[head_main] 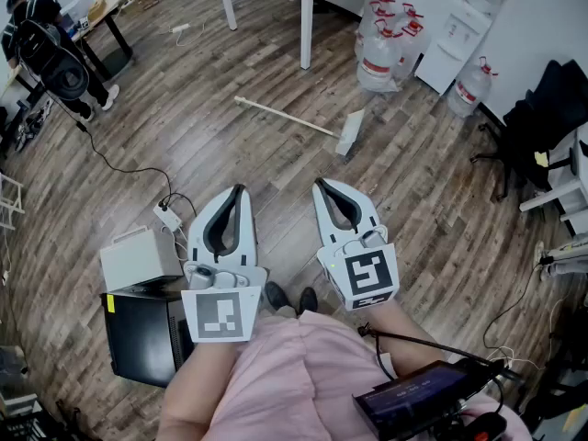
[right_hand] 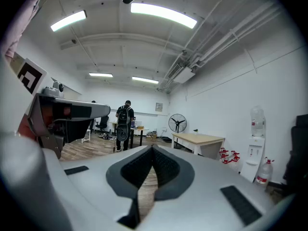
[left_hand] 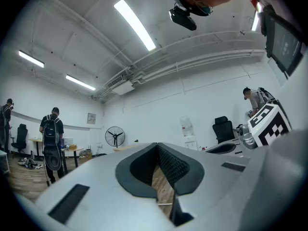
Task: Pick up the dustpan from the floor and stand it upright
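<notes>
Wood plank floor (head_main: 184, 118). Light table (head_main: 306, 26), white legs. Cluster of large water bottles (head_main: 378, 58) beside white dispenser (head_main: 450, 44). Black case (head_main: 138, 333) with white box (head_main: 136, 257) adjoining. Black office chair (head_main: 542, 108). Pedestal fan (right_hand: 177, 123). Person with backpack (head_main: 46, 49).

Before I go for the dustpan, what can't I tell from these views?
- The dustpan, head view: too small to tell which way its pan faces.
- Left gripper view: the left gripper, shut, covers nearly all the floor; dustpan not identifiable.
- Right gripper view: same behind the shut right gripper.
</notes>
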The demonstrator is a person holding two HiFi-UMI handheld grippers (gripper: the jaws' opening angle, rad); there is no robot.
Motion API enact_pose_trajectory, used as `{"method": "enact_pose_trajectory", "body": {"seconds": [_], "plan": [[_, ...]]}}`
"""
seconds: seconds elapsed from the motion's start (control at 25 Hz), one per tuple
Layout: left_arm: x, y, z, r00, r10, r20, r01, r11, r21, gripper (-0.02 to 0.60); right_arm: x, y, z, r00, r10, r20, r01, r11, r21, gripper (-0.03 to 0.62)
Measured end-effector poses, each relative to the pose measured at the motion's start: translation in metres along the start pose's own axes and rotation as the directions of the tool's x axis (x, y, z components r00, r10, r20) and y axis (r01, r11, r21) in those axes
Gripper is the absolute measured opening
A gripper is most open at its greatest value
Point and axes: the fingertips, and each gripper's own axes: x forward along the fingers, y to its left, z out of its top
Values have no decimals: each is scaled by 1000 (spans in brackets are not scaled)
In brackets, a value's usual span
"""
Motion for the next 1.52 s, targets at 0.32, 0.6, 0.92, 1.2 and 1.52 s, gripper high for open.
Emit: {"method": "enact_pose_trajectory", "body": {"seconds": [0.32,0.6,0.92,1.2,1.52], "plan": [[12,-24,-3,1000,-15,-14,15,1000,1,14,-9,-21,-9,1000,6,1,-6,1000,14,0],[25,-33,-11,1000,0,-26,0,1000,-4,12,-5,-34,-23,998,51,-24,-51,998,23,2],[44,-16,-25,999,34,-33,-35,999,-23,12,27,-43,-36,991,115,-63,-113,993,33,193],[89,35,-48,997,56,-50,-58,997,-42,12,96,-57,-38,994,84,-68,-84,996,5,242],[165,114,-72,996,51,-74,-56,996,-67,12,206,-60,-34,991,93,-99,-93,996,3,241]]}}
